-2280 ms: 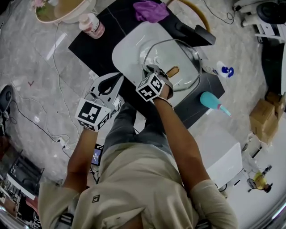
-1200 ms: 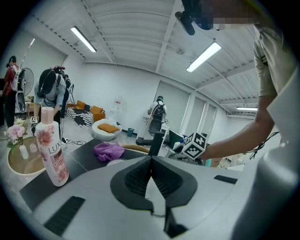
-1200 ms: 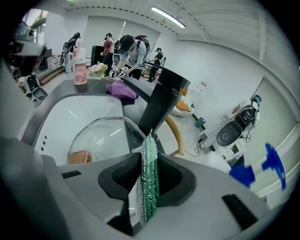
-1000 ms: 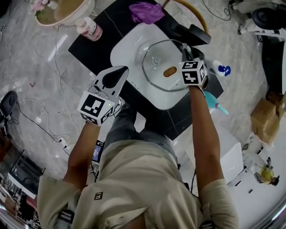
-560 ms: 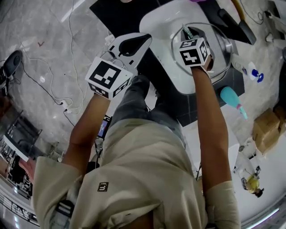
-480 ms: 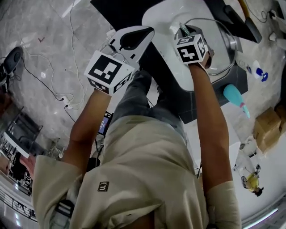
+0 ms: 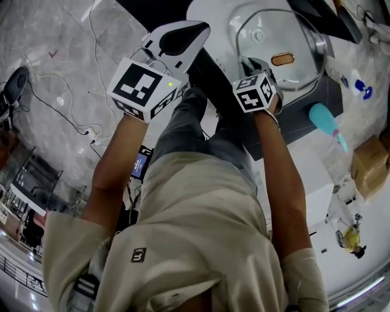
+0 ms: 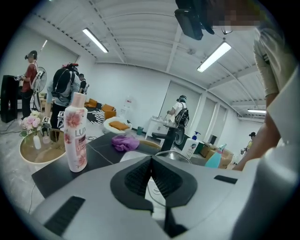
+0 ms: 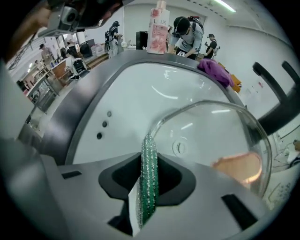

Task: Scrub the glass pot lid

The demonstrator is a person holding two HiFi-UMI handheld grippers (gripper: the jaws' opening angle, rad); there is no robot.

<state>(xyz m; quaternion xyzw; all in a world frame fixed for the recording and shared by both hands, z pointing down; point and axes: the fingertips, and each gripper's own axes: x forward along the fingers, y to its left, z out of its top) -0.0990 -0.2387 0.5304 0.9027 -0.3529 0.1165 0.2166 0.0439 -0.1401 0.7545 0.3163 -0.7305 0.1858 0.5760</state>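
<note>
The glass pot lid (image 7: 268, 30) lies in the white sink (image 7: 210, 12), its bronze knob (image 7: 282, 59) facing up. My right gripper (image 7: 248, 66) hovers at the lid's near rim, shut on a thin green scrub pad (image 9: 149, 180). In the right gripper view the pad's tip stands just short of the lid's rim (image 9: 168, 119), with the knob (image 9: 239, 168) to the right. My left gripper (image 7: 183, 36) is shut on nothing, held left of the sink above the counter edge. The left gripper view shows its pads (image 8: 140, 176) pressed together.
A pink lotion bottle (image 8: 75, 133) and a purple cloth (image 8: 124, 142) sit on the black counter (image 8: 56, 173). A black faucet (image 9: 276, 93) rises behind the sink. A teal bottle (image 7: 326, 122), a soap dispenser (image 7: 359, 88) and a cardboard box (image 7: 368, 161) are at the right. Several people stand in the background.
My right gripper, with the pad, swept from the lid's right side to its left rim, then back to the near rim. The left gripper stayed shut beside the sink.
</note>
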